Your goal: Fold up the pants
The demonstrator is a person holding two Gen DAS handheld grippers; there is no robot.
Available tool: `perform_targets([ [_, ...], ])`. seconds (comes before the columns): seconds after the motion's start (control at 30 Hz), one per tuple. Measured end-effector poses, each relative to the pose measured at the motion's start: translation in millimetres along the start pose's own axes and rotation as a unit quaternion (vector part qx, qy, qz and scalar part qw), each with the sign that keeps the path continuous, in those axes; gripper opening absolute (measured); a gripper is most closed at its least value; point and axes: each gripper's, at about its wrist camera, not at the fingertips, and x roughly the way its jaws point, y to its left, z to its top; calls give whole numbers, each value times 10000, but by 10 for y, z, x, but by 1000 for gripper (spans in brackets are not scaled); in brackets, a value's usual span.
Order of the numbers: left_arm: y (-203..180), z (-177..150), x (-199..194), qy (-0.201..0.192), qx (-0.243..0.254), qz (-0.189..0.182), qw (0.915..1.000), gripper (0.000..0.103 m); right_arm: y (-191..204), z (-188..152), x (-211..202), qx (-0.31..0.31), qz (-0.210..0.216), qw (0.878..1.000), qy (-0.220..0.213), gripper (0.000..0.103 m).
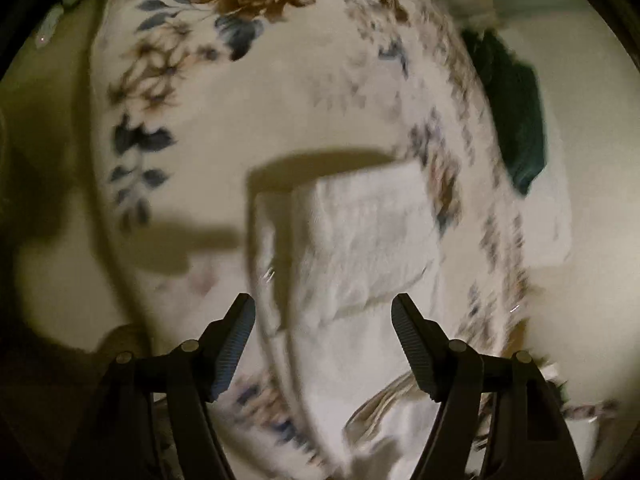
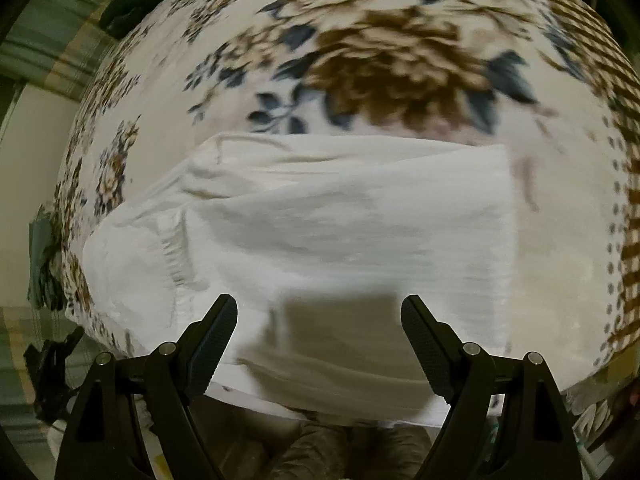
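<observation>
Left wrist view first: the left gripper (image 1: 323, 314) hangs with its jaws spread and nothing between them, pointing down at the pants (image 1: 360, 236). The pants are white and already folded into a compact rectangle, lying on the floral bedspread (image 1: 192, 92) out in its plain middle, closer to the bedspread's right edge as this camera sees it. A dark green garment (image 1: 516, 108) lies past that edge, well apart from the pants. The picture is smeared, so fine creases are hard to read.

Over to the right wrist view: the right gripper (image 2: 319, 314) is also wide open and empty, poised over the pants (image 2: 320, 220), which fill the middle of the frame. Here they reach right up to the bedspread's (image 2: 384, 64) near edge, with a gathered waistband towards the left. Whether the fingertips touch the cloth I cannot tell; a shadow sits between them.

On handling, this looks like thin, light, limp fabric. It should sag and slide out of shape if lifted by one point, and the stacked layers may shear apart. My call is to pinch through all layers at a folded edge or at two corners, one gripper each, and the thicker waistband seems the firmest hold.
</observation>
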Motion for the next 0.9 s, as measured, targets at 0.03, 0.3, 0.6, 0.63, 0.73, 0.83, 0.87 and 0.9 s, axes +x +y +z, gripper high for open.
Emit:
perform_targets([
  [0.03, 7, 56, 70, -71, -22, -133, 9999, 71, 39, 4, 22, -22, -2, 10000, 7, 86],
  [0.3, 15, 383, 678, 5, 81, -153, 9999, 86, 314, -1, 188, -77, 31, 10000, 46, 86],
  [0.6, 0, 393, 449, -22, -103, -240, 9997, 88, 394, -21, 245, -45, 102, 9999, 49, 86],
  [0.63, 44, 373, 396, -69, -131, -291, 9995, 88, 392, -24, 250, -37, 104, 9999, 63, 86],
  [0.73, 325, 286, 265, -137, -416, -352, 9984, 88, 357, -26, 252, 34, 124, 9999, 84, 86],
  [0.83, 532, 242, 371, -44, -732, -485, 9961, 88, 334, -9, 242, 63, 118, 9999, 64, 86],
  [0.87, 555, 237, 438, -26, -759, -503, 9958, 89, 328, 1, 238, 64, 107, 9999, 63, 86],
  [0.9, 543, 244, 475, -50, -715, -508, 9961, 94, 327, 13, 231, 61, 109, 9999, 56, 86],
])
